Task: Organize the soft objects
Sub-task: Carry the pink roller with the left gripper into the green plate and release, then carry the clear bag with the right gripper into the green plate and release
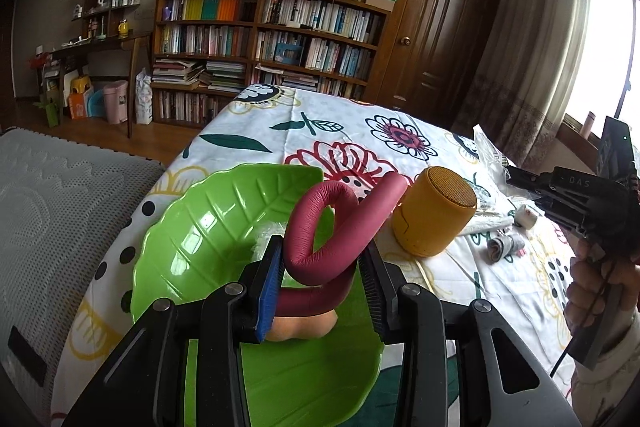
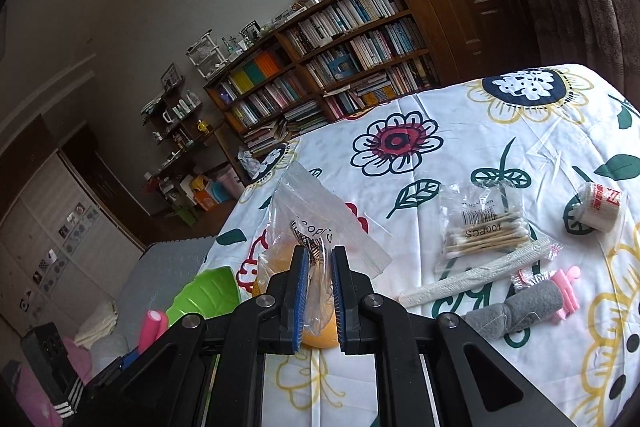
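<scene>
Flowered cloth covers the tabletop (image 2: 440,107). My left tongs (image 1: 320,267) grip a bent maroon foam roller (image 1: 332,227) over the green leaf dish (image 1: 208,227), not yet released. My right tongs (image 2: 319,291) pinch a clear plastic bag (image 2: 316,223). A grey sock roll (image 2: 516,307) and cotton swabs (image 2: 484,231) remain loose, so I judge sorting is early.

I see the leaf dish (image 1: 192,239) lower left of the frame, the foam tube (image 1: 332,223) over it, the speaker (image 1: 434,211) just right.
</scene>
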`<state>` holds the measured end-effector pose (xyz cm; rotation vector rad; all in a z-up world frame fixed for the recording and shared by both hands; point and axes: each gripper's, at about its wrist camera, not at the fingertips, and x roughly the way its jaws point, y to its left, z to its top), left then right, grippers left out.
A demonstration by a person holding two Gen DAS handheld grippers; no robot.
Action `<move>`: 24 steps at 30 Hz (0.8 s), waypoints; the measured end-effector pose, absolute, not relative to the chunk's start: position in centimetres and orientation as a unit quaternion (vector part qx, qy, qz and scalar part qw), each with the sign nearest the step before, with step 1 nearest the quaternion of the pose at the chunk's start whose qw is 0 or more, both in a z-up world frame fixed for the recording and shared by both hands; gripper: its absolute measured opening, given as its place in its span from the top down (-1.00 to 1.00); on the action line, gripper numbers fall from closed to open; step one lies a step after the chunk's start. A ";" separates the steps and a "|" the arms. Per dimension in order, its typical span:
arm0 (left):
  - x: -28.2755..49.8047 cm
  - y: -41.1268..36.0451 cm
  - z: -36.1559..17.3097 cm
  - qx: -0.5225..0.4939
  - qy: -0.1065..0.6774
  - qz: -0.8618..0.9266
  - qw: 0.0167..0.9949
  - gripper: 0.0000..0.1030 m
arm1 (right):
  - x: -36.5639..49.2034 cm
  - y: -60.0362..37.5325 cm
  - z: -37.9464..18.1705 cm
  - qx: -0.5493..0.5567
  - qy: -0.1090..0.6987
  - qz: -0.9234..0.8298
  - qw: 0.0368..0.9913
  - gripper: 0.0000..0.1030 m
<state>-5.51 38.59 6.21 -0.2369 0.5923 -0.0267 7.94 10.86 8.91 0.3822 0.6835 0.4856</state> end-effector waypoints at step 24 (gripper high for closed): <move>-5.9 43.4 6.2 -0.162 0.274 0.066 0.946 0.01 | 3.7 23.6 6.8 0.060 0.349 0.343 0.870 0.75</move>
